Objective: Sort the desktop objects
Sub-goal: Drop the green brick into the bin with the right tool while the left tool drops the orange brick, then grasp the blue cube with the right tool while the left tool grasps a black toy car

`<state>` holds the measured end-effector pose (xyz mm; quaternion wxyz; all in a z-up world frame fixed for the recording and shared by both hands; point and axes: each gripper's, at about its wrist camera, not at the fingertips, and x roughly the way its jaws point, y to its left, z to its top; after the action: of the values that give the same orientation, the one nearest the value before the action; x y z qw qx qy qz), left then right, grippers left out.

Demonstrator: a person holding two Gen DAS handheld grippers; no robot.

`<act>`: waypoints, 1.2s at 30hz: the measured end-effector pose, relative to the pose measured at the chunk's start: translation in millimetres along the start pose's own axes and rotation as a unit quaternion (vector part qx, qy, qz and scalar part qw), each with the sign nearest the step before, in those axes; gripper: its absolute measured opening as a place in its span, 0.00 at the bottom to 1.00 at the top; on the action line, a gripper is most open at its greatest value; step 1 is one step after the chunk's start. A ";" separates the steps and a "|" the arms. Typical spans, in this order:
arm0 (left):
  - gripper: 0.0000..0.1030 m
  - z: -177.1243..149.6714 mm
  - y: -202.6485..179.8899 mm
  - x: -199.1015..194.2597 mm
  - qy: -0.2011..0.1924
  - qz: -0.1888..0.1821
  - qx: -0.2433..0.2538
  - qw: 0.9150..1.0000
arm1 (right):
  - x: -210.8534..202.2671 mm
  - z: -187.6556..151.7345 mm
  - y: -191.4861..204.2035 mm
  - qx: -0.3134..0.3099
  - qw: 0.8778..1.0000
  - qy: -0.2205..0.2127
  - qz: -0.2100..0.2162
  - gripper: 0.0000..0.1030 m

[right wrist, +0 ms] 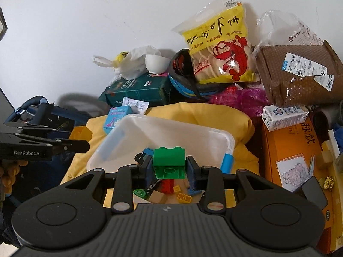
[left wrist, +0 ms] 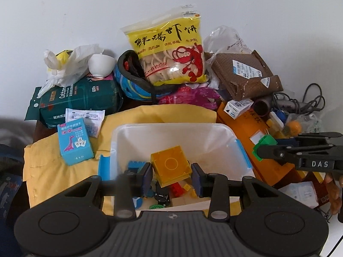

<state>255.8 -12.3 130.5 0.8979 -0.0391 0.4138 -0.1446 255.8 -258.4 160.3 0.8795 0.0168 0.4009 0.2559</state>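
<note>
Nearest in the left wrist view, at the bottom centre of the frame, the left hand-held gripper [left wrist: 171,175] has an orange-yellow block [left wrist: 170,167] clamped between its two blue pads, square hollow side up, over the white plastic bin [left wrist: 171,132]. Under it, on the bin's floor, lie small bricks [left wrist: 182,187] in red, yellow, blue and green.

In the right wrist view, again at the bottom centre, the right hand-held gripper [right wrist: 169,167] grips a green block [right wrist: 169,162] from both sides, studs up and open underside toward the camera, above the same bin [right wrist: 163,128]. The same gripper also shows at the right edge of the left wrist view, its green block at its tip, right of the bin.

The bin sits on a yellow cloth [left wrist: 70,171] that spreads to the left and behind it. On the cloth at centre left lies a light blue card box [left wrist: 75,143] with a pink dinosaur, and just beyond it a white sachet [left wrist: 88,118]. Right of the bin lies a flat orange box [right wrist: 291,150], with a small milk carton [right wrist: 285,115] on its far end.

Farther back, against the white wall, stand a dark green tissue pack [left wrist: 79,100] with a white bowl [left wrist: 100,65] on it, a blue helmet [left wrist: 133,79], a yellow shrimp-cracker bag [left wrist: 169,49] at upper centre, and a brown padded mailer [left wrist: 244,75] at upper right. The desk itself is hidden by clutter.
</note>
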 end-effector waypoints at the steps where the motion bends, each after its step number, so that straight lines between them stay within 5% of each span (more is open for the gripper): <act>1: 0.41 -0.2 0.7 1.4 0.000 -0.001 -0.002 1.000 | 1.7 0.0 -0.6 0.001 1.000 0.001 0.000 0.35; 12: 0.42 -0.7 4.1 21.5 0.016 0.014 0.003 1.000 | 27.3 0.1 -8.5 0.007 1.000 0.025 -0.005 0.36; 15: 0.51 0.7 4.6 25.7 0.006 0.041 0.004 0.999 | 32.9 0.5 -9.5 0.008 1.000 0.017 -0.013 0.58; 20: 0.58 -9.0 13.2 28.5 0.005 0.052 -0.003 0.999 | 34.6 -8.7 -9.7 0.008 1.000 0.014 -0.013 0.59; 27: 0.58 -86.3 8.1 26.6 0.005 0.034 0.045 0.998 | 20.8 -77.6 13.6 -0.036 0.999 0.019 0.016 0.57; 31: 0.58 -150.2 2.2 52.3 0.049 0.029 0.070 0.996 | 46.0 -134.4 30.6 -0.052 0.997 0.061 0.009 0.55; 36: 0.57 -186.6 0.1 89.1 0.089 0.042 0.084 0.992 | 81.2 -159.4 36.4 -0.038 0.996 0.083 -0.016 0.52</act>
<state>169.9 -29.0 -56.9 0.8630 0.0668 0.4796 -0.1443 170.5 -217.2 4.3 0.8469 -0.0447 0.4630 0.2576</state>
